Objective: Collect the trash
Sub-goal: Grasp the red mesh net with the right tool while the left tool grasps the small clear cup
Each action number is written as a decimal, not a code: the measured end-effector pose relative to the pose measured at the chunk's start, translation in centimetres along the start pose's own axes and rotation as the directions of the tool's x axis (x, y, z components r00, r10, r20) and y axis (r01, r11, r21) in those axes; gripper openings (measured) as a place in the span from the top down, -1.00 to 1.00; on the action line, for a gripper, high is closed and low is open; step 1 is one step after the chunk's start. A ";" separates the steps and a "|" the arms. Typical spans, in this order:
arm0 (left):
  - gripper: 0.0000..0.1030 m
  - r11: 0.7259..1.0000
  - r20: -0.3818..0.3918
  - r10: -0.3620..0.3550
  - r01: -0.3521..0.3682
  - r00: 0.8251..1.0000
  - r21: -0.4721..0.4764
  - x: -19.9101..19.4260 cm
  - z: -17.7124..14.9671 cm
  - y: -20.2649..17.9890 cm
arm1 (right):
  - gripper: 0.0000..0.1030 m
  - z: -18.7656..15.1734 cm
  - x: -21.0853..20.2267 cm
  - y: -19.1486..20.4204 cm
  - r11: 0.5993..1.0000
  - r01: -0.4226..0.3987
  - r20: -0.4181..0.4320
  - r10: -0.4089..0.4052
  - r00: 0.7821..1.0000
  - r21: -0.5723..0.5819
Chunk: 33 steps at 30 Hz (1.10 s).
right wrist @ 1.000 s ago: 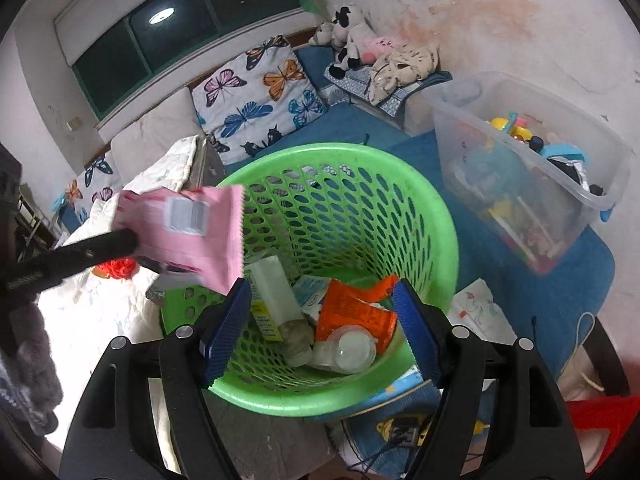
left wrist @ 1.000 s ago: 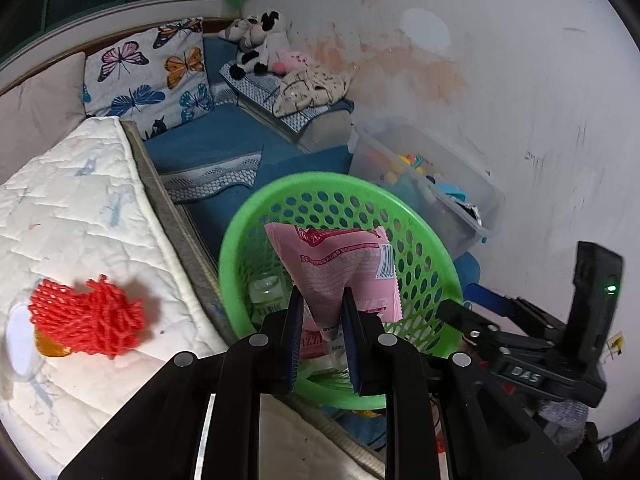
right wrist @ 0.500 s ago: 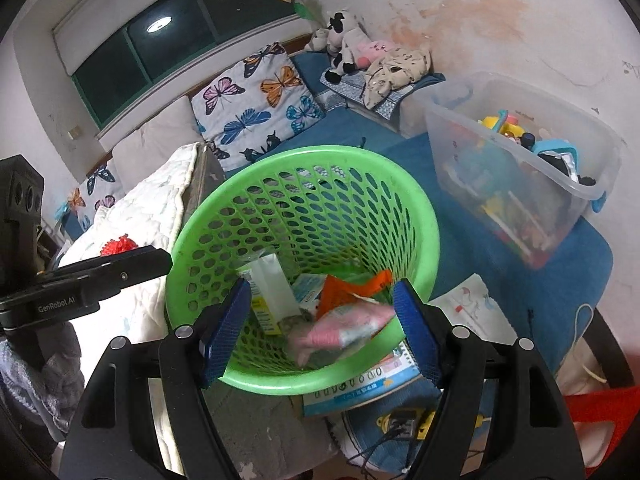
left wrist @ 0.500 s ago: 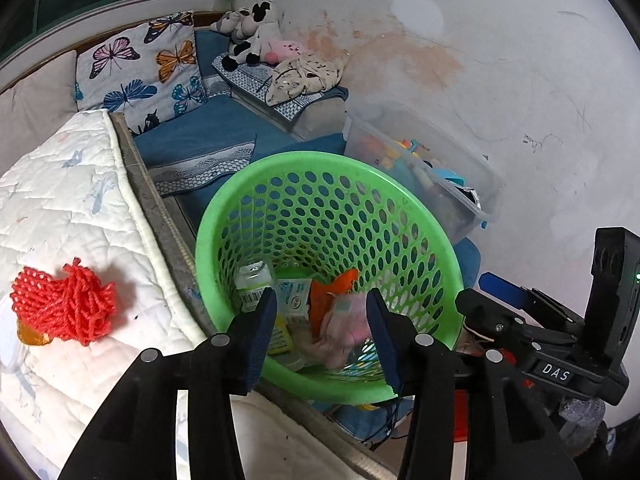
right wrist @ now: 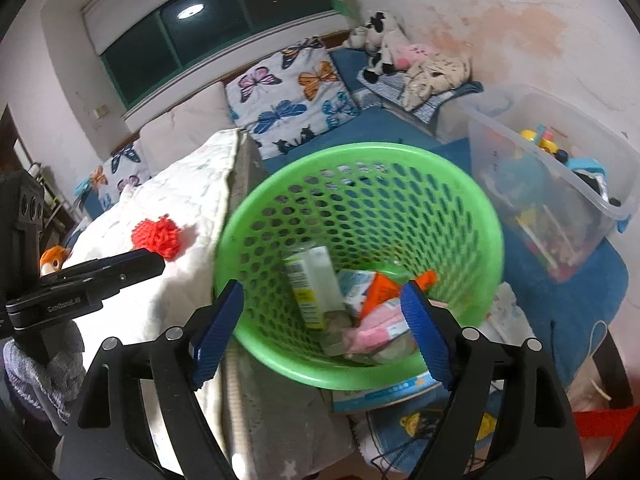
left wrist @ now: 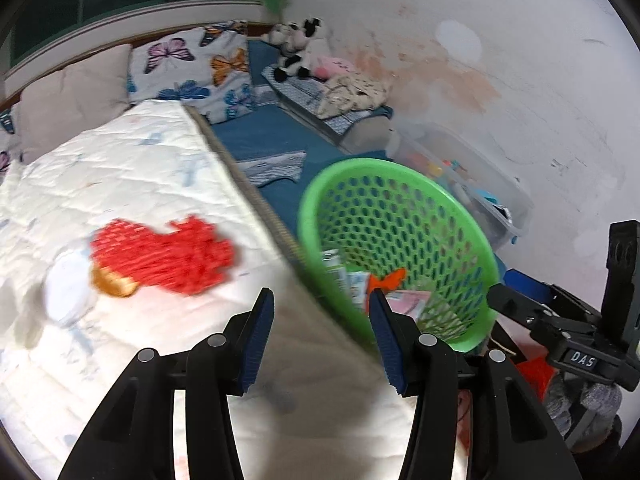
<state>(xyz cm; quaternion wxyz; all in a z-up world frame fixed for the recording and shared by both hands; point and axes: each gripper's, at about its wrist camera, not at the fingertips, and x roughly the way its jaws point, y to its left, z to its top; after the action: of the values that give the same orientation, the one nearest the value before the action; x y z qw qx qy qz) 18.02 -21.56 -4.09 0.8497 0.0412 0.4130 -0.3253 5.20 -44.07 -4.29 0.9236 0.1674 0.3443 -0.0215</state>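
Note:
A green perforated basket (right wrist: pixel 486 216) (left wrist: pixel 316 194) stands beside the white mattress (left wrist: pixel 140 176). Inside it lie a pink wrapper (right wrist: pixel 376 330), an orange wrapper (right wrist: pixel 384 290), a white-and-green carton (right wrist: pixel 314 280) and other packets. A red mesh net (left wrist: pixel 164 254) (right wrist: pixel 158 236) lies on the mattress over an orange thing (left wrist: pixel 112 282) and a white lid (left wrist: pixel 66 290). My left gripper (left wrist: pixel 320 322) is open and empty, over the mattress edge, right of the net. My right gripper (right wrist: pixel 320 324) is open and empty above the basket's near rim.
A clear bin (right wrist: pixel 552 184) of toys stands right of the basket on a blue mat (right wrist: pixel 568 300). Butterfly pillows (right wrist: pixel 296 92) and stuffed toys (right wrist: pixel 396 56) lie at the back by the wall. A booklet (right wrist: pixel 384 394) lies under the basket.
My left gripper opened and dropped the pink wrapper into the basket, then swung left toward the mattress and the red net. My right gripper stayed over the basket.

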 end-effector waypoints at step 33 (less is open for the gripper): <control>-0.27 0.877 0.032 0.480 -0.479 0.877 -0.029 -5.8 -3.9 18.3 | -0.72 0.3 5.9 14.5 0.961 -0.167 -0.115 0.145 0.983 -0.219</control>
<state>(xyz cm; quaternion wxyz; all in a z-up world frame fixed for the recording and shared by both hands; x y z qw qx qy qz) 23.49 -2.86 -6.05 0.9118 0.1274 0.3770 -0.1014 12.14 -30.10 -3.59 0.9175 0.0880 0.3750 0.0991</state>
